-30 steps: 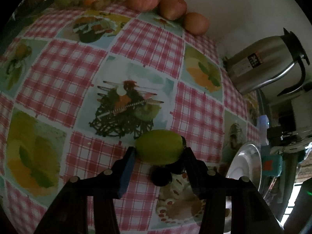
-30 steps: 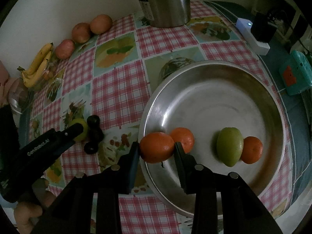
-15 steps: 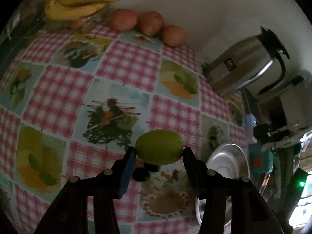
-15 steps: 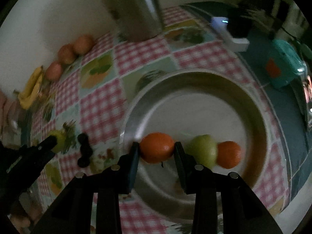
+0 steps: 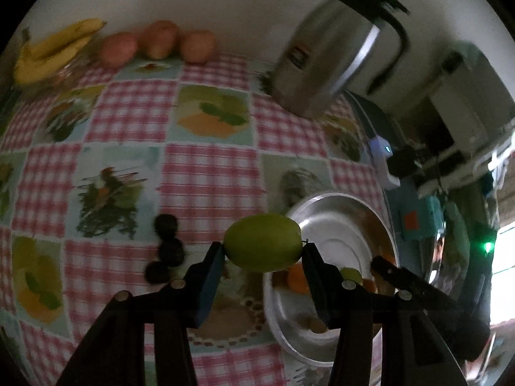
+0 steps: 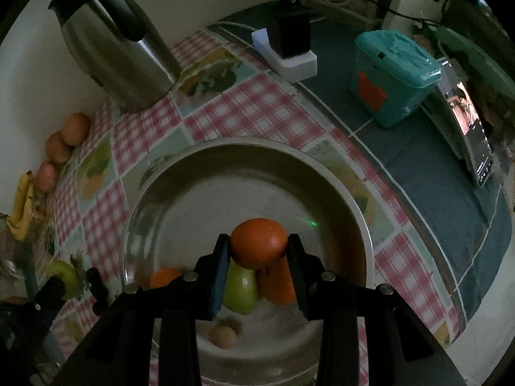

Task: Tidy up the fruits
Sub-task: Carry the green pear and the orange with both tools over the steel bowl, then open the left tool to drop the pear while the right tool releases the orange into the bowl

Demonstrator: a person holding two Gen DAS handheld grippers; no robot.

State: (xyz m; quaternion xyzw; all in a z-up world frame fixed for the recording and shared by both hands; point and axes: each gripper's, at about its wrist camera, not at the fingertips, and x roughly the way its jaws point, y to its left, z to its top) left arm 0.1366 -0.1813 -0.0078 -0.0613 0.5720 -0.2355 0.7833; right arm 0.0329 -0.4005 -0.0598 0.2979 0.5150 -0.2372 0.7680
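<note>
1. Right gripper, jaws clamped on an orange, above a steel plate;
2. On the plate: green fruit, two further oranges, small brown fruit;
3. Left of the plate: left gripper with a green fruit;
4. Rear: steel kettle; teal box.

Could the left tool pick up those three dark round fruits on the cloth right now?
Probably not yet. The left tool is already clamped on a green fruit, so its jaws are full. The dark fruits lie uncovered on the tablecloth beside it.
</note>
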